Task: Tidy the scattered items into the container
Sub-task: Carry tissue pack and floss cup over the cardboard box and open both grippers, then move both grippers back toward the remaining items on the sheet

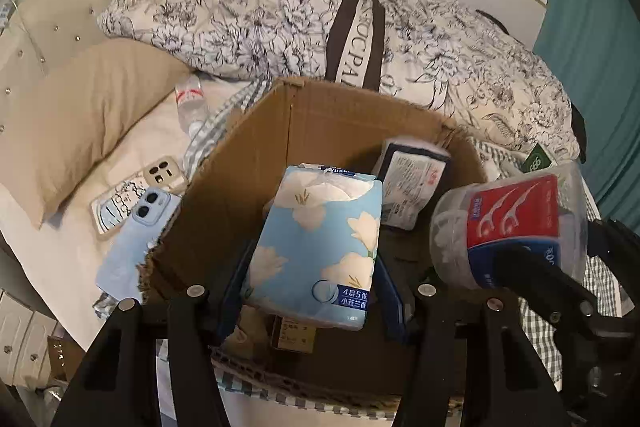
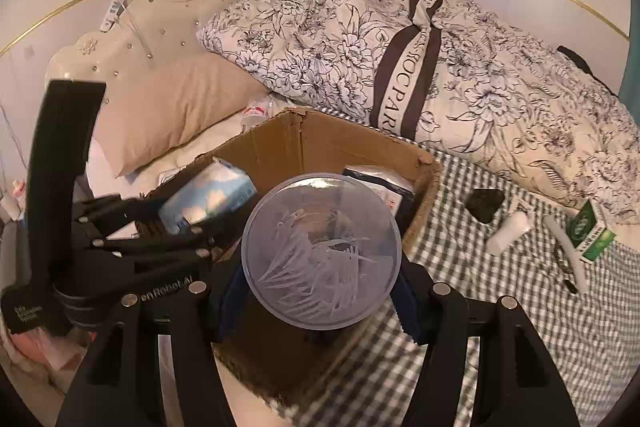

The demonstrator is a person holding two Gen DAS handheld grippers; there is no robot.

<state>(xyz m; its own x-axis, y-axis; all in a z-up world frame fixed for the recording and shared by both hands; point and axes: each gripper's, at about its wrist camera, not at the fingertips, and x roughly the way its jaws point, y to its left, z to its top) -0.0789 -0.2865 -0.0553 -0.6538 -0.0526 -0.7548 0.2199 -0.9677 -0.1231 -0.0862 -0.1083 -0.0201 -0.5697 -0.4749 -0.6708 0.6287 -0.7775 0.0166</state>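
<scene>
We hold two grippers over an open cardboard box (image 1: pixel 340 115) that sits on a bed.

Our left gripper (image 1: pixel 310 283) is clamped on a blue tissue pack (image 1: pixel 316 247) printed with white flowers. The pack stands on end between the blue pads, its top pointing away from us, above the box's inside. Straight ahead of it, against the far right wall of the box, leans a dark packet (image 1: pixel 408 183) with a white label. To the left of this gripper, outside the box, two phones (image 1: pixel 138 211) lie on the sheet, and beyond them a beige pillow (image 1: pixel 88 123) and a water bottle (image 1: pixel 192 103).

Our right gripper (image 2: pixel 320 291) is clamped on a round clear tub (image 2: pixel 320 251) of floss picks, its lid facing us. The tub hangs over the box's near right side. From the left view the same tub (image 1: pixel 508 223) shows its red and blue label just to the right of the tissue pack.

To the right of the right gripper, on the checked sheet (image 2: pixel 500 307), lie a white tube (image 2: pixel 508 233), a green carton (image 2: pixel 592 231) and a small dark thing (image 2: pixel 484 207). A flowered quilt (image 2: pixel 460 67) is heaped behind the box.
</scene>
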